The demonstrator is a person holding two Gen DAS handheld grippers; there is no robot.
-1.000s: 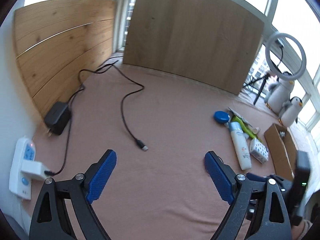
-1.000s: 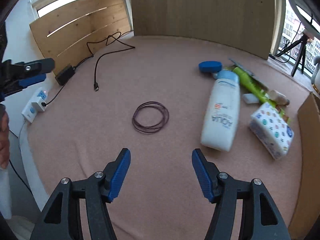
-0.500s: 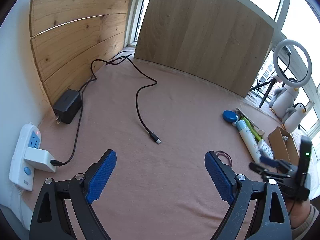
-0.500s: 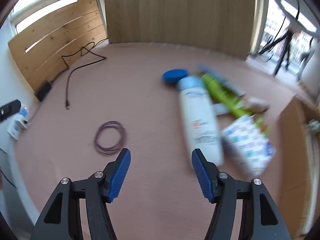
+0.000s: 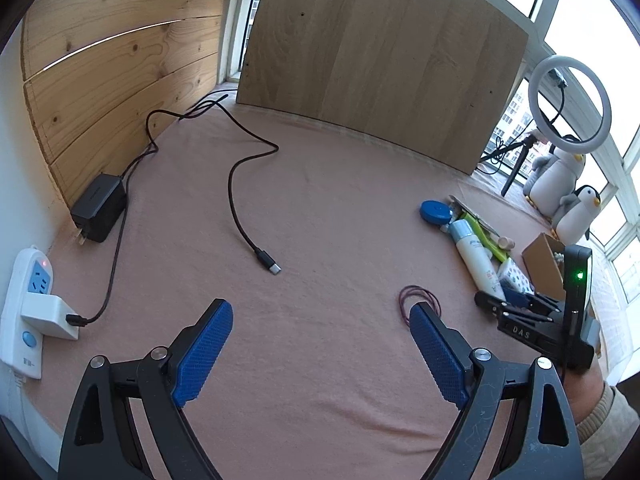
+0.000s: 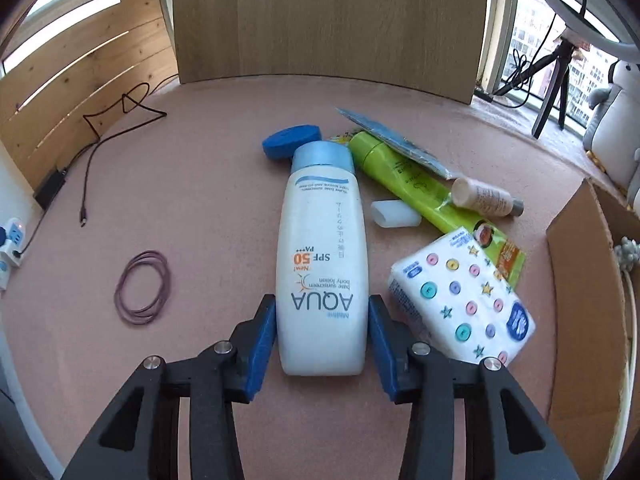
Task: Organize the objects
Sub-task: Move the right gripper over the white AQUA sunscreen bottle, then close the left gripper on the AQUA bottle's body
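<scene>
Right gripper: jaws part-open, straddling the base of the sunscreen bottle; pads sit just beside its sides, contact not resolvable, so grip cannot be confirmed. Bottle lies flat on the pink mat, white body, blue cap pointing toward the far wooden board. Tissue pack just right of the right pad; cardboard box at the mat's right edge. Hair ties lie apart on open mat to the left. Left gripper: wide open, empty, over bare mat.
</scene>
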